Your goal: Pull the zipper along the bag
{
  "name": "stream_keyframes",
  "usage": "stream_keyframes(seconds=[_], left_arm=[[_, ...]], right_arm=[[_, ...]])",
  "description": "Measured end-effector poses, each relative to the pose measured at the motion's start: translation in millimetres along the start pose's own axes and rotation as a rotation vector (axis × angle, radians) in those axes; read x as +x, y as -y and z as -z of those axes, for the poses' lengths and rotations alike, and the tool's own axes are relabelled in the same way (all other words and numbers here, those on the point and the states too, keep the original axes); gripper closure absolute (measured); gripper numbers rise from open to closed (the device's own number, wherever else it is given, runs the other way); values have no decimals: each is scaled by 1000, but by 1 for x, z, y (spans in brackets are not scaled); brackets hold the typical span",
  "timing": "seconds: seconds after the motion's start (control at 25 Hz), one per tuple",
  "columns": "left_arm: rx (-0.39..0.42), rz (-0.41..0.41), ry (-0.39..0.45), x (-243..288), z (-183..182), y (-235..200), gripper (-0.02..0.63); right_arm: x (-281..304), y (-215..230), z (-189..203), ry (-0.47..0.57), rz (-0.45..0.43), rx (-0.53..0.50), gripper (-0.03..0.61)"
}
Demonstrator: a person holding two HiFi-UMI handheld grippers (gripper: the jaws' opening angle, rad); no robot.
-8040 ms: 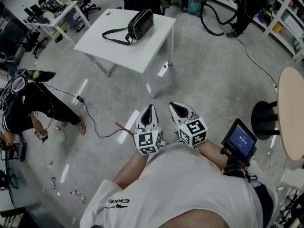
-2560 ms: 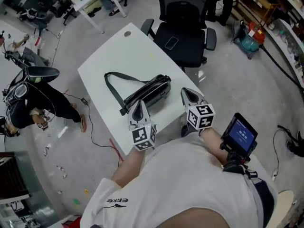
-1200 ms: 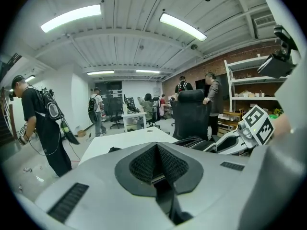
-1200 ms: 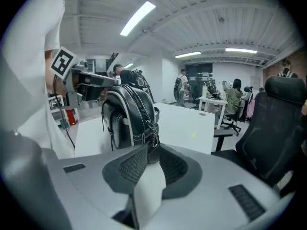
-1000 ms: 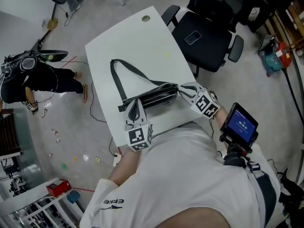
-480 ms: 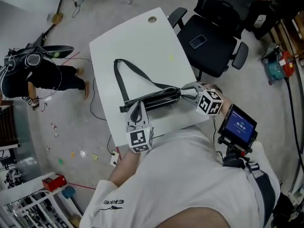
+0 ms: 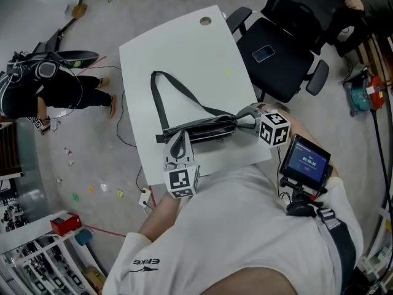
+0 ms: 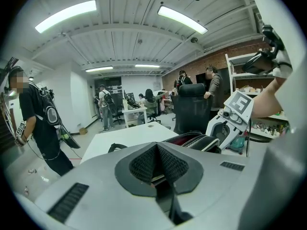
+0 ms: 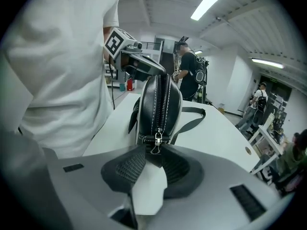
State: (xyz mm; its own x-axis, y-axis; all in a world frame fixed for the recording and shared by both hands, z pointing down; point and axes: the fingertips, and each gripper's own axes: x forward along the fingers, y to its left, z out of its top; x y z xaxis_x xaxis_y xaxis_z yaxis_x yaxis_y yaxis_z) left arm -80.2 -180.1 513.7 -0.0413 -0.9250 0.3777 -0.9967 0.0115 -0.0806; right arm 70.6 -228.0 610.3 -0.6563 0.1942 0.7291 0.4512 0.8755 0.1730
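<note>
Office/workshop rm, grey floor; white table (image 7: 184, 48) at centre, seen from above in head view.

Item 1 – bag (image 7: 202, 129): black, long. Lies L–R across table's near part. White stitching & zip along top. Strap (image 7: 161, 100) loops out toward far side, flat on tabletop.

Item 2 – zip pull (image 9: 156, 139): metal. Hangs at bag's right end, facing right gripper's camera. Zip teeth look closed along top, as far as right gripper view shows.

Item 3 – right gripper (image 7: 243, 119): at bag's right end. Jaws drawn in to a narrow gap & nipped on bag's dark end tab, just under zip pull. Tab fills gap betw. pads.

Item 4 – left gripper (image 7: 178, 137): at bag's left end, near side. Pads pressed together at tips. Thin pale sliver shows betw. them lower down; cannot tell what it is. In left gripper view bag sits just beyond & to right, w/ reddish strip along its top.

Item 5 – small screen (image 7: 305, 160): lit blue, at person's right forearm.

Surrounds: black office chair (image 7: 288, 42) at table's far right, phone (image 7: 263, 53) on seat. Person in black (image 7: 49, 91) left of table, well apart. Cable trails on floor betw. that person & table. More people stand deeper in rm, per both gripper views.
</note>
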Motion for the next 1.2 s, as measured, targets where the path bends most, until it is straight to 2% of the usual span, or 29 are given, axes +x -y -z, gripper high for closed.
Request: stream_keyframes(seconds=[0.16,0.28,0.72,0.92,1.2], left_arm=[[18,4,-2,-4,0,1,611],[19,2,1,-2,0,1,611],[20,14,-5,8,5,-2,611],[20,17,-3,12,6,-3,611],[23,16,0,16,8,-4,611]], right_arm=[[-1,-3,-3,-2,-32,22,494],[-1,-4,0,14,-36,76,511],[-7,9,9,110,62,287,515],[-20,15,4,204,96,414,517],[-14,11,-1,309,89,571,519]])
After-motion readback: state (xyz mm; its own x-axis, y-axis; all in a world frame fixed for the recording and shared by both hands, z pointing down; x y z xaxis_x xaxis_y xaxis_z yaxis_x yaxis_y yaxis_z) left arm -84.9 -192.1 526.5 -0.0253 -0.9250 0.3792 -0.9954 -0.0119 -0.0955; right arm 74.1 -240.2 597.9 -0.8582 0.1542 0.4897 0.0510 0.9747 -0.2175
